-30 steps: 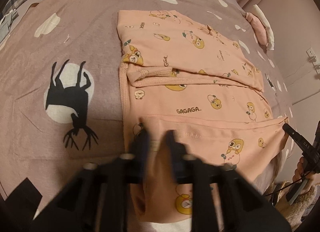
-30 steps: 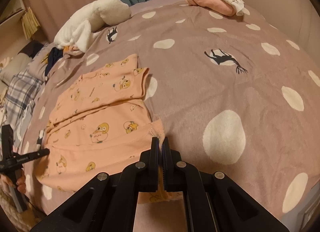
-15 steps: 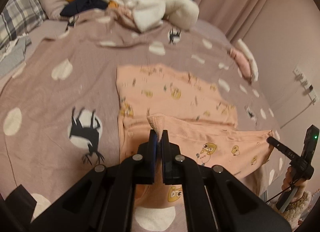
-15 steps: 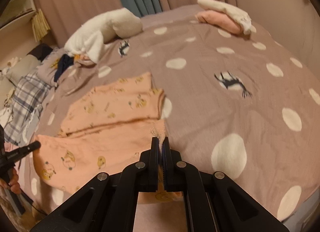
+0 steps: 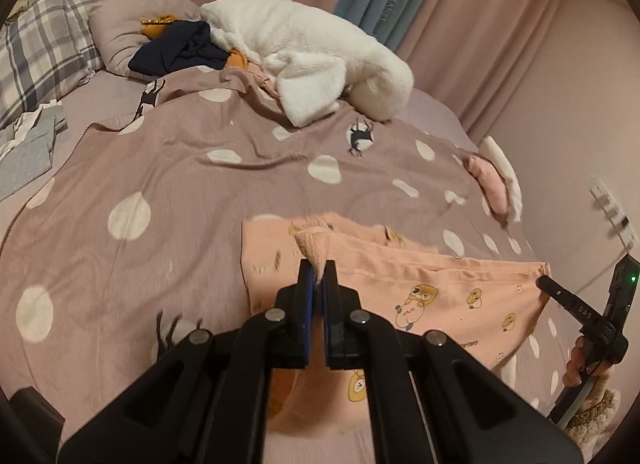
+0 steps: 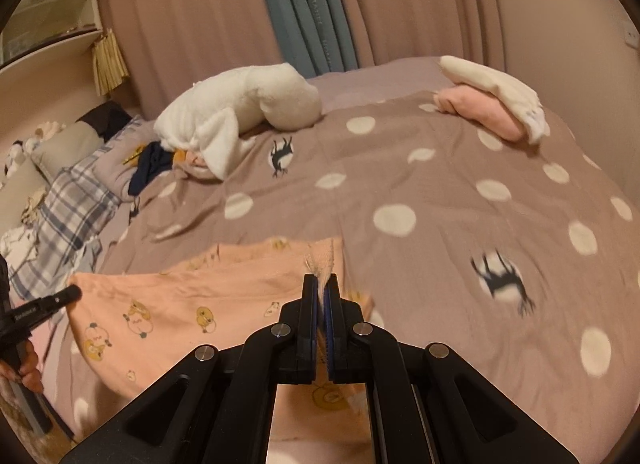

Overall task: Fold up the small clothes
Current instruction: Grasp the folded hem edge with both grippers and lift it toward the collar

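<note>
A small peach garment [image 5: 448,296] printed with cartoon animals lies partly folded on the mauve polka-dot bedspread [image 5: 160,199]. My left gripper [image 5: 319,278] is shut on one near corner of it, a tuft of cloth poking up between the pads. My right gripper [image 6: 320,290] is shut on the other near corner, seen in the left wrist view as a black tip [image 5: 560,294] at the cloth's right end. The held edge of the peach garment [image 6: 192,304] hangs lifted and stretched between the two grippers, above the part still lying flat.
A white fluffy garment [image 5: 312,47] and dark clothes [image 5: 180,47] are heaped at the far side near plaid pillows [image 5: 40,51]. A folded pink and white stack [image 6: 492,103] sits by the wall. Curtains [image 6: 304,3] hang behind. A person's hand [image 5: 580,360] holds the right gripper.
Both grippers have risen and carried the garment's near edge up and toward the far side, over the folded part. The views now tilt up to show the pillows and curtains.
</note>
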`<control>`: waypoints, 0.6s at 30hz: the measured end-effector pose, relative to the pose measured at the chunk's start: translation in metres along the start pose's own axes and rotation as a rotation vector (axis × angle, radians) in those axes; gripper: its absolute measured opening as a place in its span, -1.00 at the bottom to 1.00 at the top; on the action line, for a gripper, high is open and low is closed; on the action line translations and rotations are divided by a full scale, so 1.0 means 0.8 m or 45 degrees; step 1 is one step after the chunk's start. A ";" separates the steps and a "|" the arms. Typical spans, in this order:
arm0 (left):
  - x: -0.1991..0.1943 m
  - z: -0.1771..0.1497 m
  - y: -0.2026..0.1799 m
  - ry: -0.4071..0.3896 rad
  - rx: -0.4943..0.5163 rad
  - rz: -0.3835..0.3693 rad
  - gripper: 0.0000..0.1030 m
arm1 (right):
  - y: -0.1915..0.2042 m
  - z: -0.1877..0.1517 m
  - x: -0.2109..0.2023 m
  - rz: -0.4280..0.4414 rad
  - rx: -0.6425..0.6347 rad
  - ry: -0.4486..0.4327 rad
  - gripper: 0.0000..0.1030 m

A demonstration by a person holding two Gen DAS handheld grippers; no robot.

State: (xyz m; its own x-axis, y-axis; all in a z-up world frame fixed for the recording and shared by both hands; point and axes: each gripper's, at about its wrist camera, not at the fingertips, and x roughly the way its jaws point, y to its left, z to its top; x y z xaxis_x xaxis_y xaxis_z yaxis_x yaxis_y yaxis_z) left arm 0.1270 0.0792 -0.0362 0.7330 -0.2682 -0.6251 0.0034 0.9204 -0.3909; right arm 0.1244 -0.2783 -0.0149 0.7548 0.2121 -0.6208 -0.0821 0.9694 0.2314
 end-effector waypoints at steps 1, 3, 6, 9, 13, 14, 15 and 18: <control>0.011 0.010 0.003 0.008 -0.006 0.006 -0.94 | -0.001 0.005 0.006 0.007 0.005 0.003 -0.93; 0.026 0.022 0.007 0.021 -0.020 0.028 -0.94 | -0.002 0.020 0.026 0.024 0.020 0.017 -0.93; 0.047 0.043 0.015 0.002 -0.056 0.018 -0.94 | -0.004 0.037 0.060 0.010 0.023 0.033 -0.93; 0.075 0.061 0.023 0.024 -0.086 0.043 -0.94 | -0.009 0.049 0.091 -0.005 0.040 0.065 -0.93; 0.116 0.077 0.034 0.074 -0.093 0.103 -0.94 | -0.018 0.060 0.137 -0.005 0.064 0.116 -0.93; 0.129 0.080 0.039 0.093 -0.101 0.120 -0.94 | -0.019 0.062 0.150 -0.010 0.067 0.136 -0.93; 0.138 0.082 0.043 0.108 -0.109 0.130 -0.94 | -0.021 0.062 0.166 -0.025 0.071 0.166 -0.93; 0.165 0.081 0.056 0.159 -0.145 0.141 -0.93 | -0.026 0.056 0.204 -0.067 0.078 0.240 -0.93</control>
State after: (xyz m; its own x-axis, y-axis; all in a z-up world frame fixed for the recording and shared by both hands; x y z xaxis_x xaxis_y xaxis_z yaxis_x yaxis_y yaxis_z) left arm 0.2679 0.1030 -0.0925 0.6347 -0.2068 -0.7445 -0.1547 0.9100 -0.3847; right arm 0.2784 -0.2698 -0.0874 0.6212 0.1861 -0.7612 -0.0017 0.9717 0.2362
